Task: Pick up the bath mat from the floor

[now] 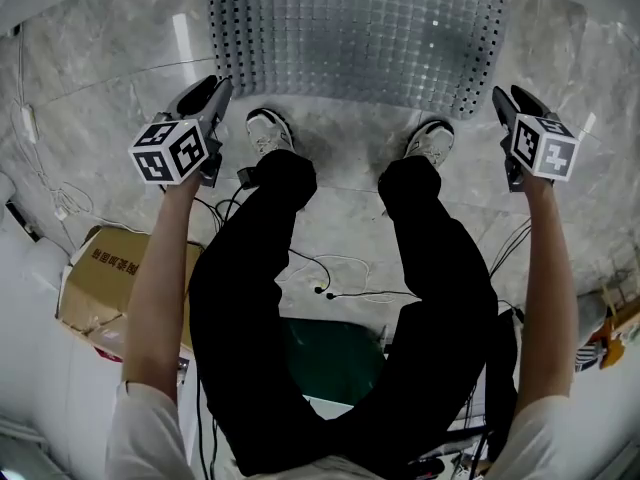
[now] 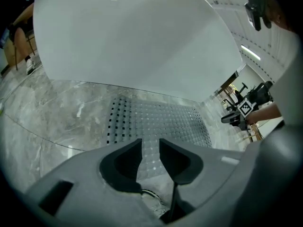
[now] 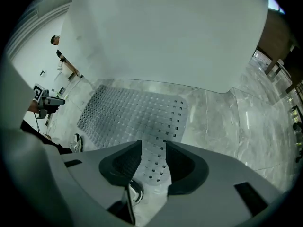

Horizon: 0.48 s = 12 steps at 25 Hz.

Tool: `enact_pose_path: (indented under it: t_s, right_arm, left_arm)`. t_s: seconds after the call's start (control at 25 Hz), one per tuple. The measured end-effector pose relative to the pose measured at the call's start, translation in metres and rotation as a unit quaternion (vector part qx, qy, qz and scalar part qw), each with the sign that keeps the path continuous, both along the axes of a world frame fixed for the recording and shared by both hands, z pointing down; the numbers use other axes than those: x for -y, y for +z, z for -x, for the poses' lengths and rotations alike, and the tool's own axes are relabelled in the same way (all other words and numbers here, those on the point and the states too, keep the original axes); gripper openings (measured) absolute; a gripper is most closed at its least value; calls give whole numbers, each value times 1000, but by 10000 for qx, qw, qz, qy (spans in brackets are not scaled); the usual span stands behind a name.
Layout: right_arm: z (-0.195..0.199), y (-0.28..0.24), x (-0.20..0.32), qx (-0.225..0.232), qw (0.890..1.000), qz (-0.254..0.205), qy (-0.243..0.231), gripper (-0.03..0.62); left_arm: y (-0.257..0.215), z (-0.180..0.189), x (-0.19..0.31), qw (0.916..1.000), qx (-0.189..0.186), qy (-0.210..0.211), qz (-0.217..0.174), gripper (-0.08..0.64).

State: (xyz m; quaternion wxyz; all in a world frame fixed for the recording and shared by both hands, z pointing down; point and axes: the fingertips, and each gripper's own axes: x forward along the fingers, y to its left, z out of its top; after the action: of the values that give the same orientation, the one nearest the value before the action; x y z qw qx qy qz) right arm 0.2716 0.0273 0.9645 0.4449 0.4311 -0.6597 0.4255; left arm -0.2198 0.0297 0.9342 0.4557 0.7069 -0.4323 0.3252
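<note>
The bath mat [image 1: 350, 33] lies flat on the marble floor [image 1: 90, 78] just ahead of the person's shoes [image 1: 268, 128]. The left hand-held gripper [image 1: 222, 90] and right hand-held gripper [image 1: 499, 100] hang near its front corners, each with jaws slightly spread and nothing pinched. The mat looks thin and floor-hugging, so the jaws could skate over its edge, or one corner could slip free and leave it dangling.
</note>
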Motion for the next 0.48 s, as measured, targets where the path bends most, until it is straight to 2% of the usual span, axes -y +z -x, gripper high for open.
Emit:
enact_pose_path:
  t_s: [0.32, 0.48]
  right_arm:
    - [-16, 60, 16, -160, 9996, 79, 215, 140]
    - [-24, 90, 24, -412, 9990, 139, 103, 160]
  left_arm:
    - [65, 29, 16, 9990, 428, -20, 153, 120]
    - [89, 35, 29, 9990, 386, -7, 227, 138]
